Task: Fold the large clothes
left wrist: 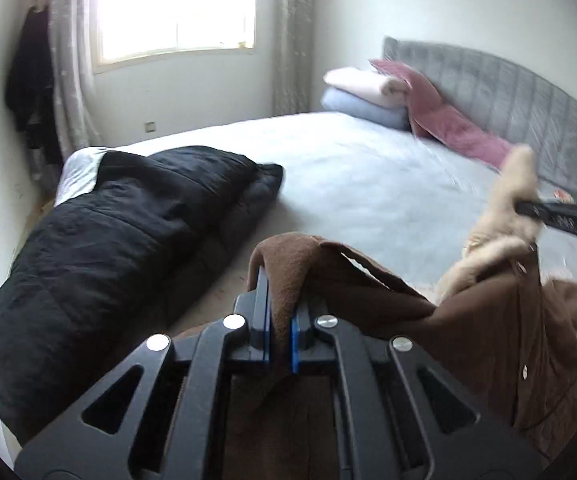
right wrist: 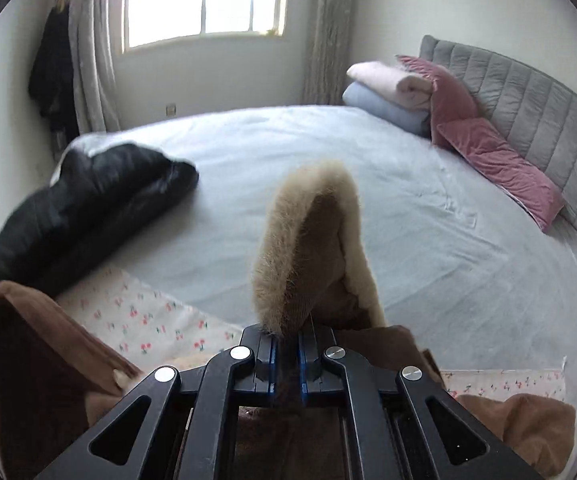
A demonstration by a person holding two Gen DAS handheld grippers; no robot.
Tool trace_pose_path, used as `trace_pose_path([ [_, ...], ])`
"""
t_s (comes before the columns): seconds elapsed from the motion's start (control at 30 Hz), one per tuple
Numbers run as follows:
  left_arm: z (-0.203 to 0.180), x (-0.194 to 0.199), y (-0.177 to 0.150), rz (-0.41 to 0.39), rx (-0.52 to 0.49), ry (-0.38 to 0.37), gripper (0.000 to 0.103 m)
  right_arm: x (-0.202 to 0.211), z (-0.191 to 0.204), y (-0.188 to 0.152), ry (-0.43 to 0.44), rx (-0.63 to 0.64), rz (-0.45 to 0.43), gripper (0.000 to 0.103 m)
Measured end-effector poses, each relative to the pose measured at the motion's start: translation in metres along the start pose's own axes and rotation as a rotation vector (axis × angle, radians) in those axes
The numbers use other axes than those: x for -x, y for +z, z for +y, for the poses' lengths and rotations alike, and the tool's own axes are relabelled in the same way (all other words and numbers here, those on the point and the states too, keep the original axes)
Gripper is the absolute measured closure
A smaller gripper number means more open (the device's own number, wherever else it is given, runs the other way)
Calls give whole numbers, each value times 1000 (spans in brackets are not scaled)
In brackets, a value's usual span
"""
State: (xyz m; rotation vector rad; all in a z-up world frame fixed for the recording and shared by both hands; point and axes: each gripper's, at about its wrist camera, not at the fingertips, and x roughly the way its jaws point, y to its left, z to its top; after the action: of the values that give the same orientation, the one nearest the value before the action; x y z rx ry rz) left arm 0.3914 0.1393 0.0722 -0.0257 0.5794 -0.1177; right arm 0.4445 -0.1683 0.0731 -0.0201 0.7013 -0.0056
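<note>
The brown coat (left wrist: 480, 320) hangs in the air over the near edge of the bed (left wrist: 368, 184), stretched between both tongs. It is a soft, suede-like brown outside with a cream, shaggy fleece lining (left wrist: 512, 200) that shows where the edge turns over; small snap buttons run down its front panel at 4 o'clock in the left wrist view.

The left tongs (left wrist: 279, 320) are closed tight on a folded brown edge of the coat, the cloth bunched up between the blue pads. The right tongs (right wrist: 286, 348) are likewise clamped on the coat (right wrist: 320, 248), gripping a fleece-trimmed flap (right wrist: 284, 240) that stands up from the pads toward 12 o'clock.

On the bed, a black puffy jacket (left wrist: 120, 240) lies at 9 o'clock. Folded blankets (right wrist: 388, 92) and pink cushions (right wrist: 488, 152) sit at 2 o'clock against the grey headboard (right wrist: 528, 92). A floral sheet (right wrist: 148, 312) lies under the coat at 7 o'clock in the right wrist view.
</note>
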Motion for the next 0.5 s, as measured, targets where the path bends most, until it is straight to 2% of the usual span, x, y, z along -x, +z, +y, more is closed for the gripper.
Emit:
trace_pose_path([
  [0.07, 22, -7, 2, 41, 73, -16, 93, 4, -27, -12, -4, -66, -13, 96],
  [0.17, 21, -32, -27, 220, -8, 53, 92, -19, -46, -54, 65, -144, 96, 96],
  [0.2, 17, -45, -42, 323, -57, 74, 92, -30, -49, -75, 83, -166, 149, 96],
  [0.3, 6, -70, -90, 539, -142, 68, 87, -50, -54, -131, 108, -240, 253, 96],
  [0.37, 0, -62, -101, 543, -194, 80, 80, -52, -68, -166, 162, -344, 302, 96],
  [0.43, -7, -48, -95, 523, -228, 90, 75, -44, -76, -184, 201, -391, 310, 96],
  [0.47, -10, -40, -87, 510, -231, 90, 67, -40, -79, -188, 211, -395, 306, 96],
  [0.5, -15, -31, -77, 490, -227, 84, 53, -35, -84, -192, 223, -402, 297, 96],
])
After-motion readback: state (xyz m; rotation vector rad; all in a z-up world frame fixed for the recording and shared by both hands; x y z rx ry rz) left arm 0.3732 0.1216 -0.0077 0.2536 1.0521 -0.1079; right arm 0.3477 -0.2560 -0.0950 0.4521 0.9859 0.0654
